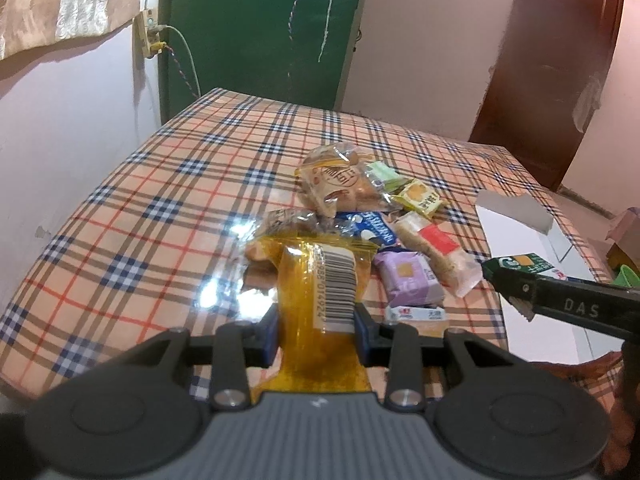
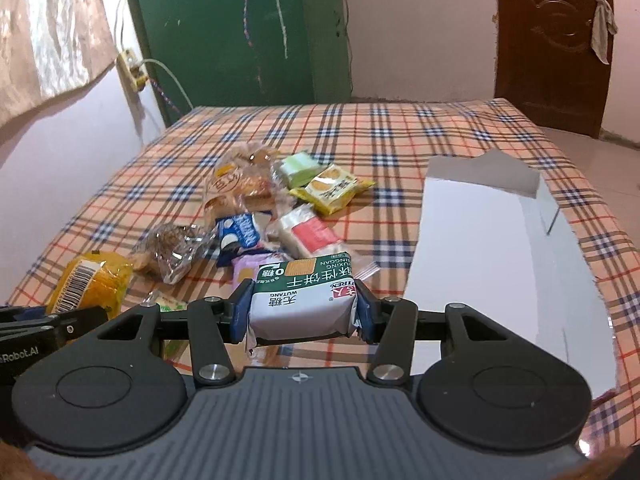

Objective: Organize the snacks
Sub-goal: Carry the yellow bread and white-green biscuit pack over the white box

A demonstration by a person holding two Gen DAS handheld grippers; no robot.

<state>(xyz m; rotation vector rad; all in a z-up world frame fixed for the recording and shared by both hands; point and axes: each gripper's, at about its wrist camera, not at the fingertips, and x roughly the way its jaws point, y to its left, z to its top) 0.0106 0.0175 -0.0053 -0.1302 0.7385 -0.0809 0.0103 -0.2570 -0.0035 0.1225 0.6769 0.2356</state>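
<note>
My left gripper (image 1: 316,330) is shut on an orange snack packet with a barcode label (image 1: 328,280), held just above the plaid table; the packet also shows in the right wrist view (image 2: 90,284). My right gripper (image 2: 303,308) is shut on a green-and-white biscuit pack (image 2: 304,300), lifted over the table's near edge; that pack shows at the right of the left wrist view (image 1: 520,266). A pile of snacks lies mid-table: a clear bread bag (image 2: 236,188), a blue cookie pack (image 2: 240,232), a yellow packet (image 2: 332,188), a purple packet (image 1: 408,280).
A white open box (image 2: 480,240) lies flat on the right side of the plaid tablecloth (image 2: 400,128). A green board (image 2: 232,28) and a brown door (image 2: 552,40) stand behind the table. A socket with cables (image 2: 130,68) hangs on the left wall.
</note>
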